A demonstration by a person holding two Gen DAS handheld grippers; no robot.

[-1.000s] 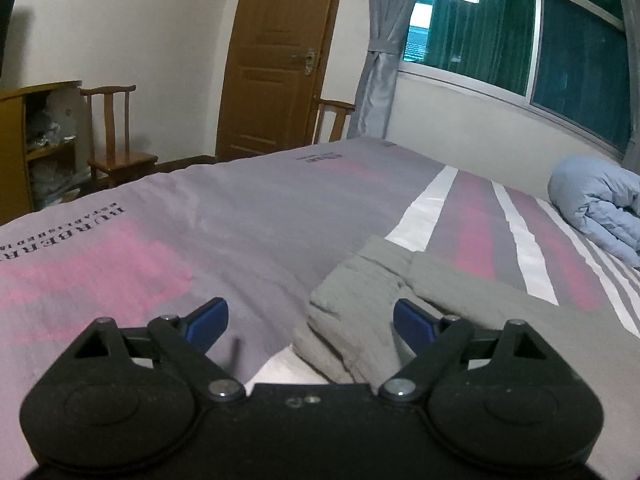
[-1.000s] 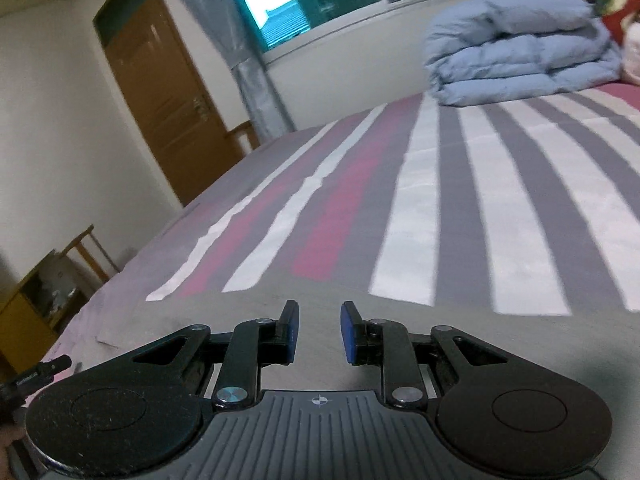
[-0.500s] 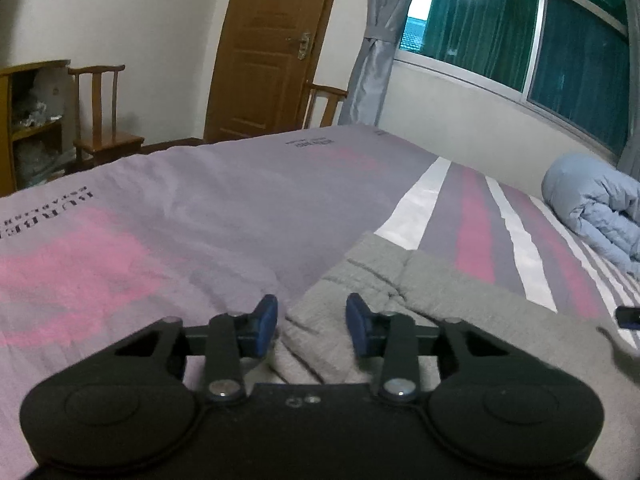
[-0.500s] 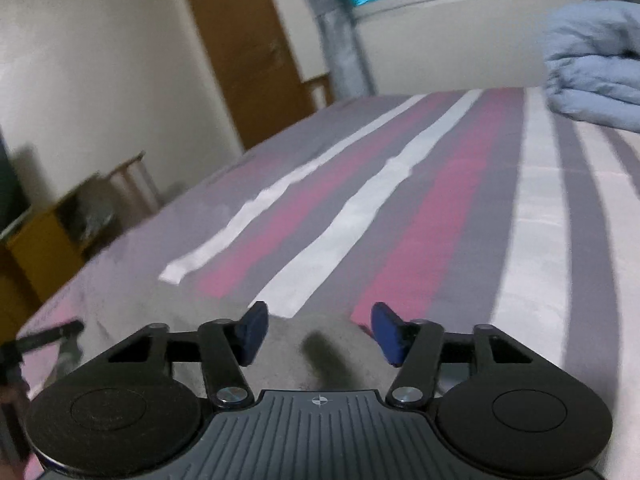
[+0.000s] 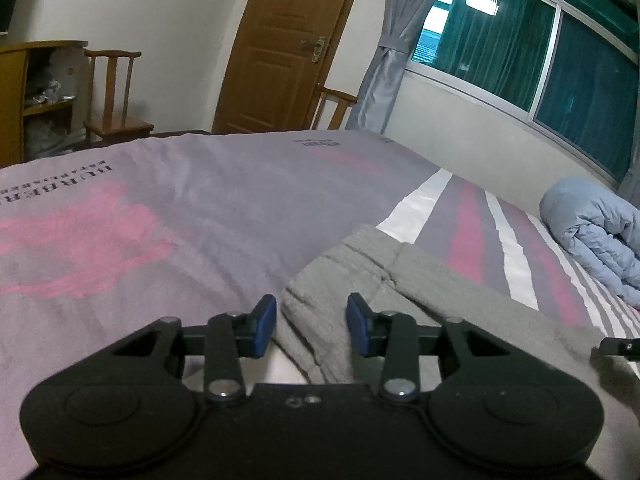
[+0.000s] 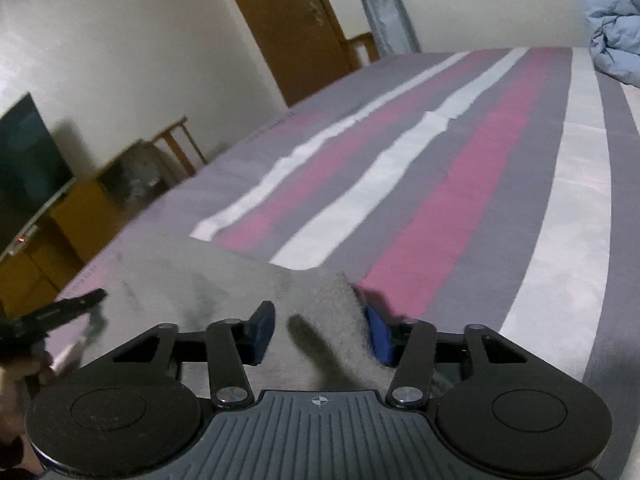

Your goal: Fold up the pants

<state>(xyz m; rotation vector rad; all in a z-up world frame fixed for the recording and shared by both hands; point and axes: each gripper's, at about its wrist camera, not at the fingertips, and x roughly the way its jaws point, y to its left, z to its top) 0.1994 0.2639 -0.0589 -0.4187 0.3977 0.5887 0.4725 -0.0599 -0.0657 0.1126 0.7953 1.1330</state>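
1. Grey pants lying flat on the bed, on a sheet with pink, white and grey stripes.
2. Left gripper low at one bunched end of the pants, blue fingers apart, a fold of grey cloth sitting between them. Not squeezed on it, so released.
3. Right gripper at the other end of the pants, blue fingers apart. A hump of grey cloth filling the gap and touching the right finger. Cannot tell if really gripped; looks loose.
4. Tip of the right gripper peeking in at the right edge of the left view; left gripper showing at the left edge of the right view.
5. Blue quilt rolled up at the far side of the bed, well apart from the pants.
6. Brown door, wooden chair and window with a grey curtain behind the bed.
7. Dark TV on a yellow cabinet by the wall.
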